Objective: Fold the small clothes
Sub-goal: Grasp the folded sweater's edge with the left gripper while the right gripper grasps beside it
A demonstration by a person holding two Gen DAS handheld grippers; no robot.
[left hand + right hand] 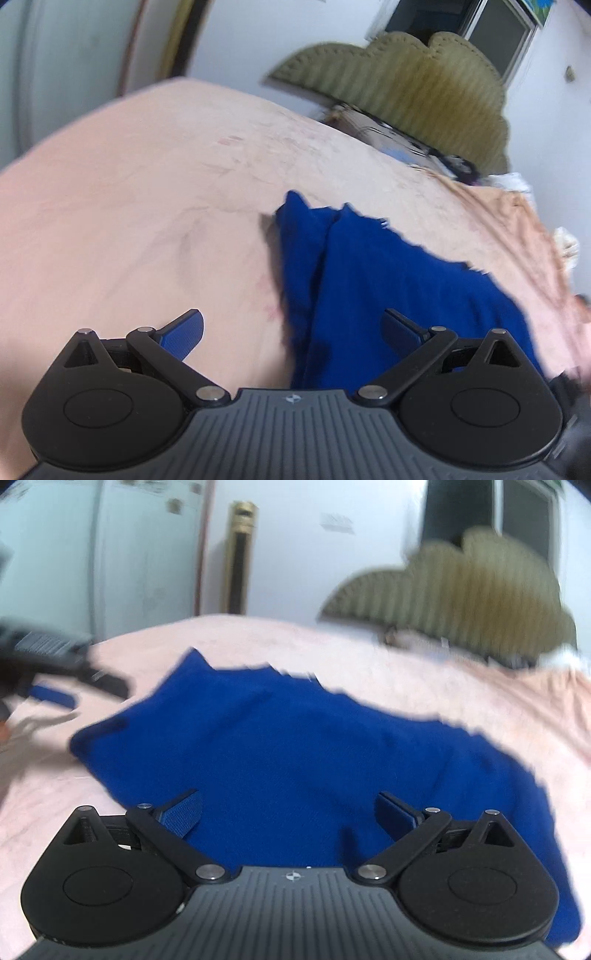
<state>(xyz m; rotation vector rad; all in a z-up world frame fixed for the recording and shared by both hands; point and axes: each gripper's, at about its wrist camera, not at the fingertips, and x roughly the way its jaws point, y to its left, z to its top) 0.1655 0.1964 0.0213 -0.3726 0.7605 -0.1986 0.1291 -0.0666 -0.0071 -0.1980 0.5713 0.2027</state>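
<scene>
Blue garment (295,746) under right tongs (291,816), both tongs spread.

Pink-sheeted bed (129,184); olive scalloped headboard (417,81); pale walls (295,554); dark window (502,33) above.

**Count of things in view**

One blue garment (295,746), lying rumpled on one pink bedspread (129,206). One olive scalloped headboard (417,77) at the far end. Two grippers: the left (293,332) and the right (288,812), each with two blue-padded fingers, so four pads in all. One window (502,33) on the far wall. One tall gold-trimmed stand (240,554) beside one pale door (110,554).
</scene>
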